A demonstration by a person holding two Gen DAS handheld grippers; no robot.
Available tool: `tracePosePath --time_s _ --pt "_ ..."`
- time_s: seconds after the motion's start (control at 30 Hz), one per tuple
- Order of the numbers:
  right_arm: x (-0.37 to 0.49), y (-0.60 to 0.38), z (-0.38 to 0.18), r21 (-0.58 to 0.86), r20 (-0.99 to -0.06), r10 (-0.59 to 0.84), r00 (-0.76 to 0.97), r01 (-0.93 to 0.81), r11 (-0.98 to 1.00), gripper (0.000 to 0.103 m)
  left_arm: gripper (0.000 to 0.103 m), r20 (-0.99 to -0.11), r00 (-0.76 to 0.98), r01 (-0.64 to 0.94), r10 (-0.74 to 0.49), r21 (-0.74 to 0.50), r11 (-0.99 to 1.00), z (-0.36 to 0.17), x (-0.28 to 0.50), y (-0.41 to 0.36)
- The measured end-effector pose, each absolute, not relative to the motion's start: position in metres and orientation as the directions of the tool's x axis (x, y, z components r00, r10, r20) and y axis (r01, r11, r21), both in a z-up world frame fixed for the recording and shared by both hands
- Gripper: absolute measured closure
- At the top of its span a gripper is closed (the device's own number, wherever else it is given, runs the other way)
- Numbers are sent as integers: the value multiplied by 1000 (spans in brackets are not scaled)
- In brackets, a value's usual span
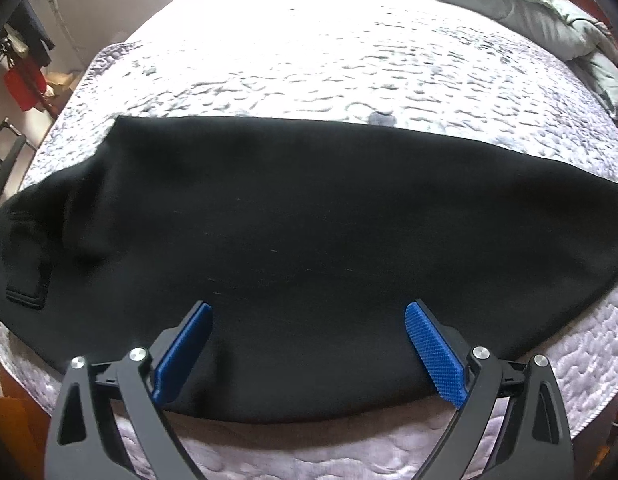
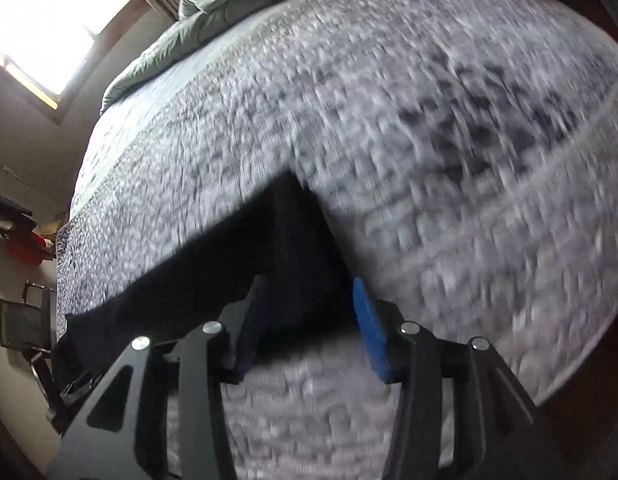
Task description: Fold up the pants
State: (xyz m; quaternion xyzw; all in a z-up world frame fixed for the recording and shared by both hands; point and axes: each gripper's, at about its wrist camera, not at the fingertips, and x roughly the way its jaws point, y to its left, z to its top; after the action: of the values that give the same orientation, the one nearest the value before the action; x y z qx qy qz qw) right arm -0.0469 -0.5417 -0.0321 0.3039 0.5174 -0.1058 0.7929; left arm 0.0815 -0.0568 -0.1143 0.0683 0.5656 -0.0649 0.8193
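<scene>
Black pants (image 1: pixel 309 208) lie folded lengthwise in a long band across the near part of the bed, with a pocket patch at the left end. My left gripper (image 1: pixel 309 308) hovers over the band's near edge with its blue pads (image 1: pixel 429 344) spread wide and nothing pinched between them. The right wrist view is blurred. There the pants (image 2: pixel 229 264) end in a narrow tip, and my right gripper (image 2: pixel 309 282) stands partly open just above that end. Black cloth shows in the gap, and the pads do not press on it.
A pale quilted bedspread (image 1: pixel 309 72) covers the bed (image 2: pixel 429 160). A grey duvet (image 1: pixel 509 4) is bunched at the far end. A chair (image 2: pixel 25 320) and a red item (image 1: pixel 23 84) stand beside the bed on the left, under a bright window (image 2: pixel 49 20).
</scene>
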Motion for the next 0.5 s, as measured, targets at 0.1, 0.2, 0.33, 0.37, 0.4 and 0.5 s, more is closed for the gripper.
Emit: tracePosePath --time_s 0.1,0.2,0.33,0.37,0.4,0.5 --pt "-64 -534 -51 436 -876 218 431 511 741 53 6 -940 337 189 -48 17 982 -117 79 -62" --pt "-70 -531 -71 491 -857 270 438 538 686 53 6 -943 330 192 -53 11 981 -117 76 -64" --pt "-60 -532 -86 579 -807 337 484 542 609 52 6 -943 330 181 -43 19 983 -115 77 -59" --pt "-57 -533 -89 588 -802 342 490 548 595 51 6 -944 326 173 -42 16 985 -116 77 -56" --pt "-53 -533 -92 601 -793 348 499 552 579 51 6 -946 321 162 -41 12 987 -116 78 -52" --pt "-42 -535 -98 635 -769 365 525 559 533 49 6 -949 314 138 -41 3 990 -117 77 -42"
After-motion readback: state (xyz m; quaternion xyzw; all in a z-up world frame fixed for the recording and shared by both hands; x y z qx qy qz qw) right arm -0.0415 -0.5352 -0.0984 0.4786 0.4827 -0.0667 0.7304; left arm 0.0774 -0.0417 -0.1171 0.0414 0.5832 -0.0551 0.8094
